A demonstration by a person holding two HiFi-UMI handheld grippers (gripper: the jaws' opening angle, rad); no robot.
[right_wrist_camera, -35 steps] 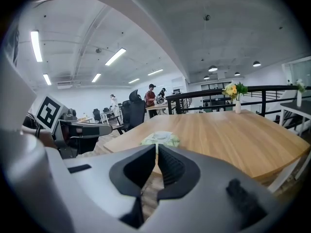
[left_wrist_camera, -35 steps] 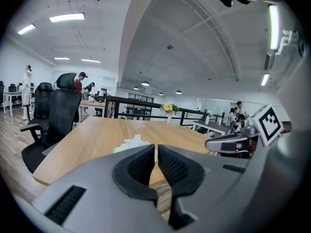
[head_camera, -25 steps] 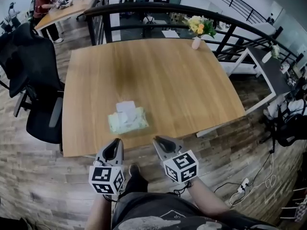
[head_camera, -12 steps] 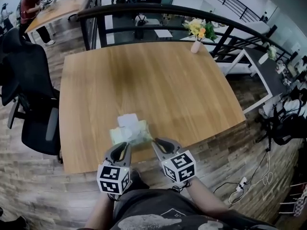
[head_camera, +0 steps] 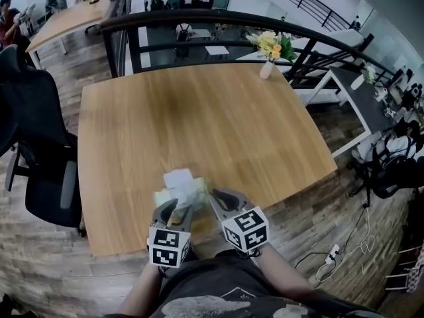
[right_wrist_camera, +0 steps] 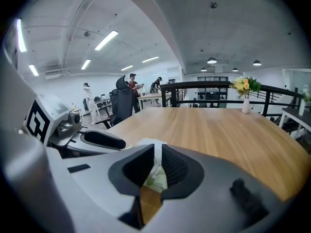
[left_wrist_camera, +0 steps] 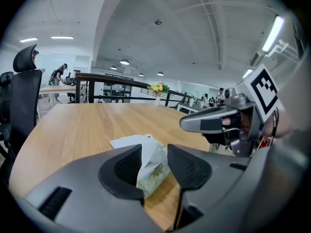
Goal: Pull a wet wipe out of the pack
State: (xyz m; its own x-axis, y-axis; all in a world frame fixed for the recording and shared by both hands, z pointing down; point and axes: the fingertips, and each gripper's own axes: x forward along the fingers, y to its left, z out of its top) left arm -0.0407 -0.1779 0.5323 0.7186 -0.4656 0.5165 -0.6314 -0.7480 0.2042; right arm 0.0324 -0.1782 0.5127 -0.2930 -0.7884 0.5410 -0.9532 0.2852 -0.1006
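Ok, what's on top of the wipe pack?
A white sheet lies on the pack. The left claw, opening with the pack between its jaws, hides the pack's near end.

Bright, even indoor light falls on the wooden table [head_camera: 199, 124] from ceiling strip lights [right_wrist_camera: 108, 39] above it, leaving only faint, soft shadows on its top. Every view bulges fisheye-fashion, the table's edges curving; both gripper views blacken beyond it at the corners
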